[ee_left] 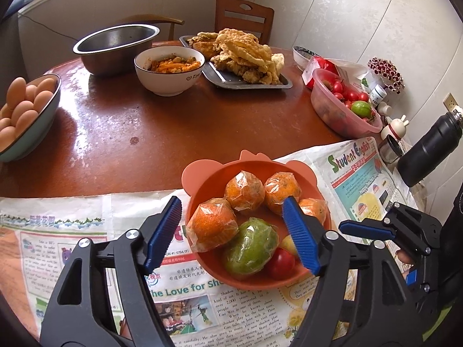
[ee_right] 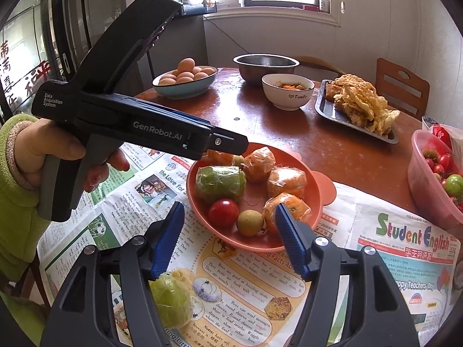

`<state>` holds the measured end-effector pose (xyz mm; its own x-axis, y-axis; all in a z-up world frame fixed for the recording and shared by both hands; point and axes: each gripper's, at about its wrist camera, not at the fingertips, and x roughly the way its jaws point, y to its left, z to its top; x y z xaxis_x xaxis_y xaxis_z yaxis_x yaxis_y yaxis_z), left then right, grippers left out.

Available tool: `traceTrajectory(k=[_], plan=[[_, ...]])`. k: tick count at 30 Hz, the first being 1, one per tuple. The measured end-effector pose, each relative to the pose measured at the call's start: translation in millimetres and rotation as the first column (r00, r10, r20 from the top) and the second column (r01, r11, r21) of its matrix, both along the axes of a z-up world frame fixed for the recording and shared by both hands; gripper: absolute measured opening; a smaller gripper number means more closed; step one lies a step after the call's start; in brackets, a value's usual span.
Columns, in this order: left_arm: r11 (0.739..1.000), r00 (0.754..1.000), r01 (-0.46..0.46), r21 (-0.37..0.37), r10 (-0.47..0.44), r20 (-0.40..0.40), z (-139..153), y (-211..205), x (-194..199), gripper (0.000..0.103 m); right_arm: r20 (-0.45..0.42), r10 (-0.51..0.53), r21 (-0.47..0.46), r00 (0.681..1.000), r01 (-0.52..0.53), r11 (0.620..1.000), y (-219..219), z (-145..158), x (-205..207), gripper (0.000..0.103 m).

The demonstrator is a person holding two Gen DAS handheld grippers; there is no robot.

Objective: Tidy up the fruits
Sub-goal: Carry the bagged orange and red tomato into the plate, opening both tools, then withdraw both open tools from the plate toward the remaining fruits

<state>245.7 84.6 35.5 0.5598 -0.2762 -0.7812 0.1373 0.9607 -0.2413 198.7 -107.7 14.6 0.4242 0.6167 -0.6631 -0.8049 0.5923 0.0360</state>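
An orange bowl (ee_left: 202, 173) stands on newspaper and holds several plastic-wrapped oranges (ee_left: 244, 190), a wrapped green fruit (ee_left: 250, 247), a red tomato (ee_left: 280, 263) and a small yellow fruit (ee_right: 250, 222). My left gripper (ee_left: 233, 201) hovers over the bowl's near side, open, its pads touching nothing. From the bowl's (ee_right: 315, 190) other side, my right gripper (ee_right: 229, 206) points at the tomato (ee_right: 223, 212), open and empty. Another wrapped green fruit (ee_right: 170, 303) lies on the paper under its left finger. A hand in a green sleeve holds the left gripper (ee_right: 231, 141).
On the round brown table (ee_left: 144, 115) stand a pink tub of cherry tomatoes (ee_left: 344, 107), a bowl of eggs (ee_left: 26, 107), a steel bowl (ee_left: 115, 43), a white bowl (ee_left: 169, 69) and a tray of fried food (ee_left: 243, 55). A black bottle (ee_left: 428, 150) stands at the right.
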Motion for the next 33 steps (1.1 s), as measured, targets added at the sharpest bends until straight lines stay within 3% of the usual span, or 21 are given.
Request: traceTrajectory(k=[15, 33], plan=[[1.0, 0.999, -0.022, 0.006, 0.021, 0.043, 17.7, -4.2, -21.9, 0.093, 0.021, -0.034, 0.034, 0.999, 0.033, 0.999, -16.6, 11.0, -9.2, 0.082], [1.0, 0.997, -0.02, 0.011, 0.02, 0.079, 33.4, -16.3, -48.3, 0.093, 0.051, -0.063, 0.058, 0.997, 0.06, 0.997, -38.6, 21.2, -27.6, 0.089]])
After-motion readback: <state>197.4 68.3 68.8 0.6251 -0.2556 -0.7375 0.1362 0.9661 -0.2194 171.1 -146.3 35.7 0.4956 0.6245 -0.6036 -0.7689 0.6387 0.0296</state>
